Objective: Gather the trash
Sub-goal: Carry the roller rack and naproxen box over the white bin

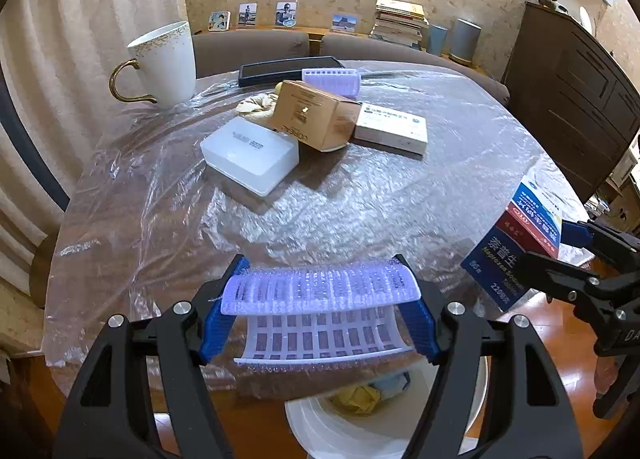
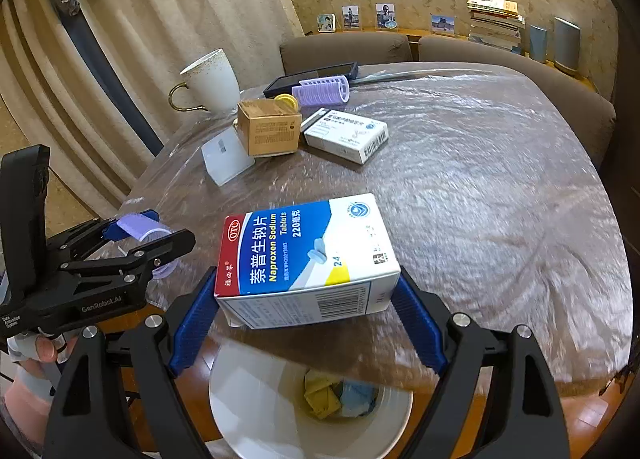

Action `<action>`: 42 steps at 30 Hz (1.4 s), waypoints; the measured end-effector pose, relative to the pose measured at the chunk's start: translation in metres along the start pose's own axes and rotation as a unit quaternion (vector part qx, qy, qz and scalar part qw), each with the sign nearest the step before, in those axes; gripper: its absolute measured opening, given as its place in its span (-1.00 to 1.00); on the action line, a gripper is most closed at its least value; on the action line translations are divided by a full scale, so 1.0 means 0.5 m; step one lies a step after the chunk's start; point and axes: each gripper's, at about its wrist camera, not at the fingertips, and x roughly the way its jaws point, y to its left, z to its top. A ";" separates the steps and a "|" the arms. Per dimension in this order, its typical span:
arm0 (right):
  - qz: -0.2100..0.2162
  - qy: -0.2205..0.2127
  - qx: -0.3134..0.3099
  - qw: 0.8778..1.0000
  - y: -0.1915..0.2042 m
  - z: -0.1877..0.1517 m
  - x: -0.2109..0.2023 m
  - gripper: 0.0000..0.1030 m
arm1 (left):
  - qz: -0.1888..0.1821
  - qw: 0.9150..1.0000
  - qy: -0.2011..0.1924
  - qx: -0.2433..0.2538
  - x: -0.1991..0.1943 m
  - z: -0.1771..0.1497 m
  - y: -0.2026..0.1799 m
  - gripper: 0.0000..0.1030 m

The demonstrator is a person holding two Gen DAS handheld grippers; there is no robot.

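Left wrist view: the left gripper (image 1: 320,299) is closed on a purple hair roller (image 1: 320,284), pinched end to end, so its long axis runs crosswise between the blue fingers (image 1: 218,323). It hangs at the near edge of a plastic-covered table (image 1: 400,195). Directly below and slightly nearer the camera sits a white bin (image 1: 340,431), already holding crumpled yellow and blue scraps. At far right, the right gripper (image 1: 576,259) carries a blue medicine box (image 1: 516,243). Farther back on the table lie a white plastic case (image 1: 250,155), a brown carton (image 1: 316,115), a white carton (image 1: 392,127), a second roller (image 1: 332,81) and a mug (image 1: 164,63).

Right wrist view: the right gripper (image 2: 308,299) clamps the medicine box (image 2: 308,255) by its two short ends, long axis crosswise, label up. The bin (image 2: 248,399) opens just beneath and toward the camera. The left gripper (image 2: 148,239) with its roller (image 2: 140,229) is at left.

Judging from this, both loads hang near the bin's mouth; the box looks more squarely over it.
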 end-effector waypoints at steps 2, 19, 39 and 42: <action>0.000 0.002 0.002 1.000 -0.001 -0.010 -0.009 0.60 | -0.001 1.000 0.001 0.001 -0.005 -0.007 -0.005 0.40; 0.005 0.014 -0.006 1.000 0.010 -0.084 -0.070 0.60 | -0.014 1.000 0.015 0.010 -0.051 -0.079 -0.047 0.40; 0.006 0.053 -0.010 0.999 0.008 -0.152 -0.083 0.60 | -0.013 0.998 0.053 0.016 -0.057 -0.158 -0.068 0.40; 0.007 0.062 -0.011 0.998 0.010 -0.161 -0.079 0.60 | -0.013 0.998 0.059 0.016 -0.052 -0.170 -0.069 0.40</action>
